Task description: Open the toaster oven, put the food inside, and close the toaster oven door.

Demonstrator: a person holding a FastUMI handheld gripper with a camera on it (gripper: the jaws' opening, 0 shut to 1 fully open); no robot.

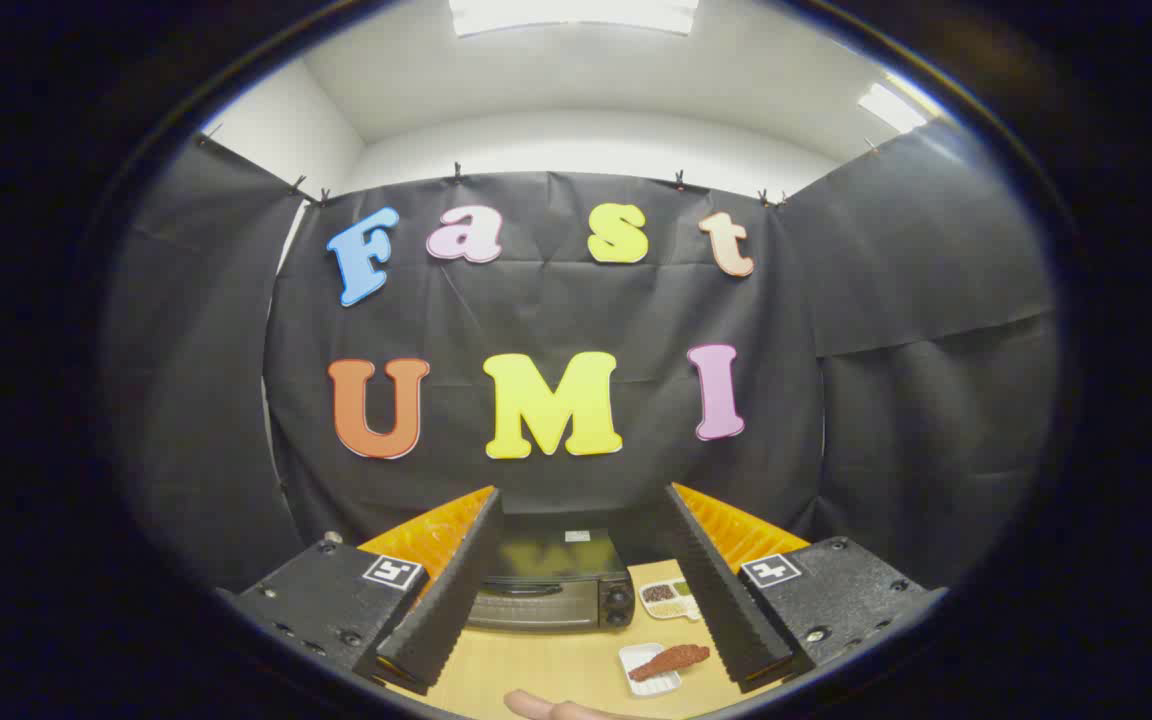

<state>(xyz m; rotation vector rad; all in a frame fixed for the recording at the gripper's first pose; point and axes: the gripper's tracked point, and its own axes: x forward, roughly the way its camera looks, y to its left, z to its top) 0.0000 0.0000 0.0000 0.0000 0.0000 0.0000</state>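
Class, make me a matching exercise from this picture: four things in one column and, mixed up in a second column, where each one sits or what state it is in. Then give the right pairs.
Column one
1. toaster oven
2. hand-held gripper
3. reddish food on the white tray
4. small dish of beans

Column two
A. open, holding nothing
B. door shut, beyond the fingers
C. on the table just beside the oven's knobs
D. on the table nearer than the oven, next to one finger

Pairs: 1-B, 2-A, 3-D, 4-C
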